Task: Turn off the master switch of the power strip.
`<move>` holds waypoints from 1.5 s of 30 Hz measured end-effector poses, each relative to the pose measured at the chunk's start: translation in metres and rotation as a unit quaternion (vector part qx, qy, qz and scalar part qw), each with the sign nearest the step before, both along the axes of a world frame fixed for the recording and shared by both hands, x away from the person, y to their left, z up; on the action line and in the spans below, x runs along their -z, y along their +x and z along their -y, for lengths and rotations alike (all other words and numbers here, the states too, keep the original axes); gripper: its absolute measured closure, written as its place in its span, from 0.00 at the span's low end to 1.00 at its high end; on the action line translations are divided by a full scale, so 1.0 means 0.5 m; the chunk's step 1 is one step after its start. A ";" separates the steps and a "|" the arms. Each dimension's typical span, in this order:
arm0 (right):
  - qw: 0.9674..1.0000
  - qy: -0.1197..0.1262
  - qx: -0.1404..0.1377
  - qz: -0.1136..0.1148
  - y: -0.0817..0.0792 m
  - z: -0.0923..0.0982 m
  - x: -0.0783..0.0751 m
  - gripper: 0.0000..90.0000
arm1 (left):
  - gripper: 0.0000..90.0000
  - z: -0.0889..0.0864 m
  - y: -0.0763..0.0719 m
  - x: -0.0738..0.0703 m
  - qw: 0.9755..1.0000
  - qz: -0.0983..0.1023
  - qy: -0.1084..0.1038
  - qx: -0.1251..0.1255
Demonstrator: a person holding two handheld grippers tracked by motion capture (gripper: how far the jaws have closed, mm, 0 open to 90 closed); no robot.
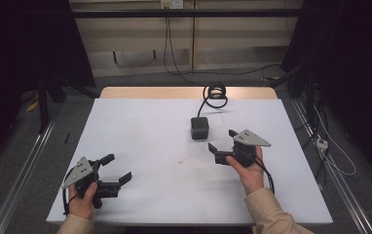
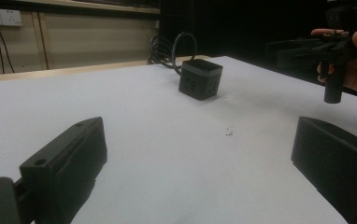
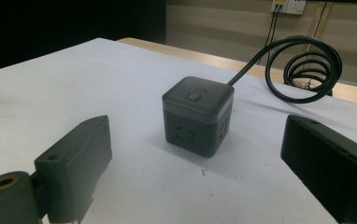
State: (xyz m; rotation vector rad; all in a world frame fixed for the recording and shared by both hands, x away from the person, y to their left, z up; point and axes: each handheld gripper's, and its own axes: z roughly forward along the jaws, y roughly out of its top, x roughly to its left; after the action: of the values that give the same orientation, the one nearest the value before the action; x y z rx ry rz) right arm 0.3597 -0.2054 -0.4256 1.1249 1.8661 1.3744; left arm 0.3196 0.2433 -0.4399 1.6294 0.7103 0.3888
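Right gripper (image 3: 195,163) near socket cube (image 3: 198,115)

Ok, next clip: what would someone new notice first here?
Probably the dark cube power strip, standing alone on the white table, its black cable coiled at the far edge. Next, the right claw, open and aimed at the cube from just beside it, without touching. The left claw is open too, near the table's front-left corner.

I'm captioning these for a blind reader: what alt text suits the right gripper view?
A dark cube-shaped power socket sits on a white table, framed between the right gripper's two open black jaws. Its black cable coils behind it.
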 end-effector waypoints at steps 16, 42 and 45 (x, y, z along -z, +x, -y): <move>1.000 -0.007 0.011 -0.013 0.031 -0.003 0.000 0.11 | 0.04 0.001 0.000 0.000 1.000 0.000 0.000 0.002; 0.999 -0.011 0.012 -0.037 0.072 -0.013 0.007 0.06 | 0.04 0.001 0.002 0.002 1.000 -0.001 -0.002 0.004; 0.999 -0.011 0.014 -0.041 0.076 -0.010 0.010 0.06 | 0.04 0.001 0.003 0.002 1.000 -0.001 -0.001 0.004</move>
State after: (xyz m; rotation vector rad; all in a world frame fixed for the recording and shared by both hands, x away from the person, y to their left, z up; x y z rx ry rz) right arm 0.3978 -0.2003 -0.4307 1.2077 1.9108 1.3070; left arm 0.3210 0.2426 -0.4411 1.6306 0.7050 0.3806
